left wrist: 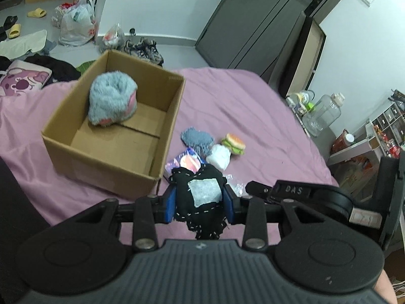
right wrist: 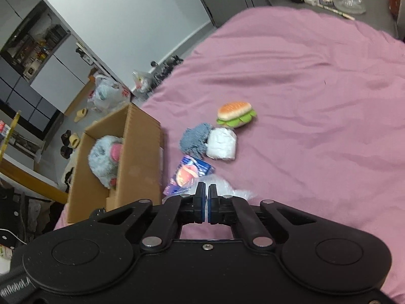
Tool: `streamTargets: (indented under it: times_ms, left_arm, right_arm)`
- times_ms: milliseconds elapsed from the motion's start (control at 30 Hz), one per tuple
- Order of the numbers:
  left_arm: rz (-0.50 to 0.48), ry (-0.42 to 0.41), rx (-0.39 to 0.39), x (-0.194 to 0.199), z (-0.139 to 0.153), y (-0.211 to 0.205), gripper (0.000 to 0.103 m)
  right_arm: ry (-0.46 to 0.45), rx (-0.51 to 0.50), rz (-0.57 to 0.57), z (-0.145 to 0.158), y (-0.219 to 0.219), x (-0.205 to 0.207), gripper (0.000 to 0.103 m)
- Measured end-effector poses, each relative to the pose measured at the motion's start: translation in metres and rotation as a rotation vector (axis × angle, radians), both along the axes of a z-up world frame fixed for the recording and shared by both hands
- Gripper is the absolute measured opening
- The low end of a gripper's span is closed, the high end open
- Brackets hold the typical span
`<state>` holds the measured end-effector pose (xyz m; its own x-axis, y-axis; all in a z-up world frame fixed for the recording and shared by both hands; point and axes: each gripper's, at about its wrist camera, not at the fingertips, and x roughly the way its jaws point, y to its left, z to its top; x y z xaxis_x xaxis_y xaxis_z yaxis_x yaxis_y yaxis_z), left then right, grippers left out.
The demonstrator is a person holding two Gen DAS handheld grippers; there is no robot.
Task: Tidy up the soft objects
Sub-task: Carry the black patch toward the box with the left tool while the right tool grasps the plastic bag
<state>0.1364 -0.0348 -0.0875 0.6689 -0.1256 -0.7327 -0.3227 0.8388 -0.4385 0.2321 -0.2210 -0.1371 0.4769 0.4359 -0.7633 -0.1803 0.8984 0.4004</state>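
Observation:
My left gripper point(left wrist: 200, 202) is shut on a black soft pouch point(left wrist: 200, 197) with white stitching and a grey patch, held above the pink bedsheet just right of the cardboard box point(left wrist: 101, 167). A fluffy grey-and-pink plush point(left wrist: 112, 102) lies inside the box. On the sheet lie a grey knitted piece point(left wrist: 197, 139), a white bundle point(left wrist: 219, 157), a burger toy point(left wrist: 234, 144) and a colourful packet point(left wrist: 187, 162). My right gripper point(right wrist: 205, 197) is shut and empty, low over a clear plastic wrap point(right wrist: 227, 190) beside the packet point(right wrist: 189, 172). The box point(right wrist: 136, 152), burger toy point(right wrist: 236, 114), white bundle point(right wrist: 222, 144) and grey piece point(right wrist: 195, 140) show ahead.
The bed point(left wrist: 253, 106) ends at its far and right edges. Beyond are dark wardrobe doors point(left wrist: 253, 25), shoes and plastic bags point(left wrist: 76, 22) on the floor, a big clear bottle point(left wrist: 321, 114) and shelves at the right. A pillow point(left wrist: 22, 78) lies at the left.

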Motion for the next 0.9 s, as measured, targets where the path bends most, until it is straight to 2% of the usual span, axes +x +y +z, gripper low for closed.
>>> streamTargets:
  times_ms: [300, 900]
  left_arm:
    - [-0.003, -0.075, 0.046, -0.008, 0.027, 0.021, 0.037]
    - [0.008, -0.111, 0.089, -0.001, 0.043, 0.074, 0.037]
  right_arm:
    - [-0.143, 0.043, -0.021, 0.034, 0.000, -0.015, 0.001]
    - [-0.329, 0.104, 0.045, 0.064, 0.024, -0.026, 0.000]
